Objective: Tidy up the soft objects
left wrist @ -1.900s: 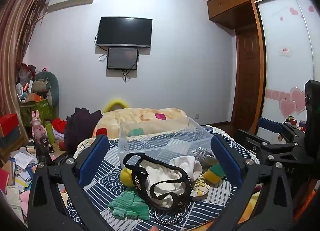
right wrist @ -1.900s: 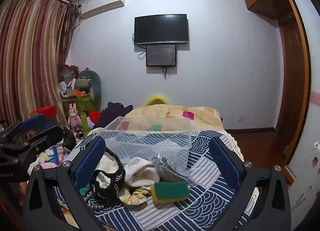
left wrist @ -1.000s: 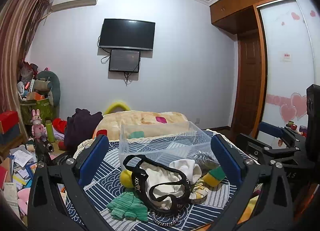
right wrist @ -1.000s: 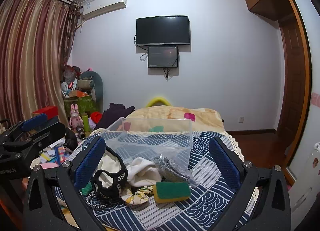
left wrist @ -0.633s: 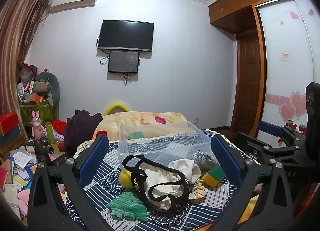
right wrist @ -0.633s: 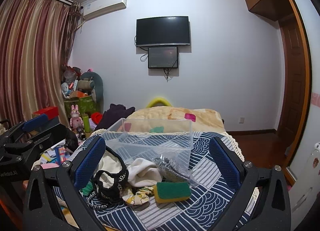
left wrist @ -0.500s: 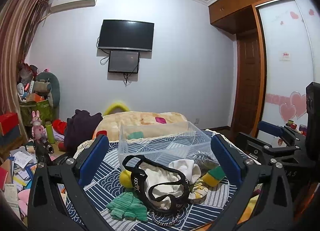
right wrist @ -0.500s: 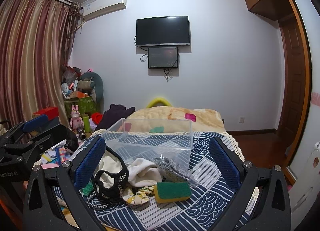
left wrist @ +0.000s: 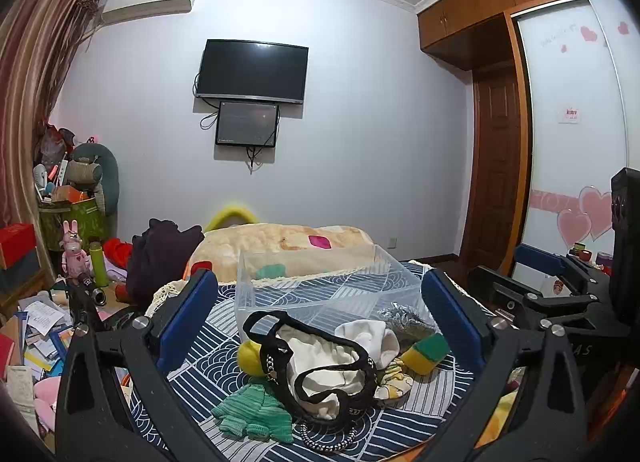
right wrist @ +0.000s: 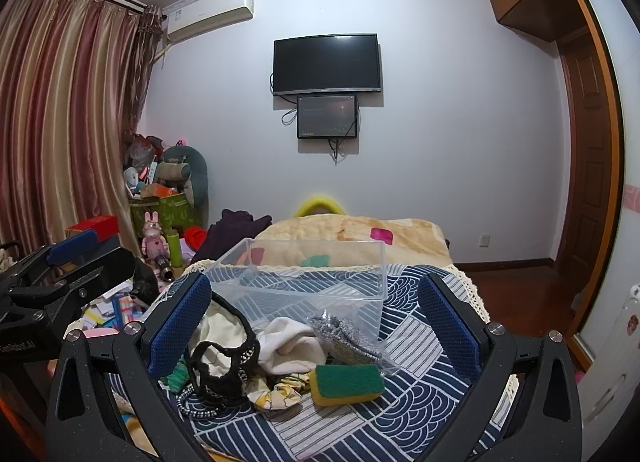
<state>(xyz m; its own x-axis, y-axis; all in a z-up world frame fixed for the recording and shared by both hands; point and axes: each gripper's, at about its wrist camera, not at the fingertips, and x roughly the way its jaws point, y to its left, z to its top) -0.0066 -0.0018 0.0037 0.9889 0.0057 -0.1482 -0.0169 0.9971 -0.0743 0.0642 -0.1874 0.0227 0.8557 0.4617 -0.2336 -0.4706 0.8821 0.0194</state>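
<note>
While both tools, left and right, hang spread apart and empty, the sponge (long side running across) lies on the bed before the clear bin, nearer the right tool.

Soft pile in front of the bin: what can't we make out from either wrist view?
- Yellow ball: left wrist view shows part; the black-strapped bag covers the rest. Not visible in right view.
- Green knit piece: in right wrist view only a sliver shows behind the right hand-held gripper finger.
- Clear bin: its near floor is hidden by the pile.
</note>
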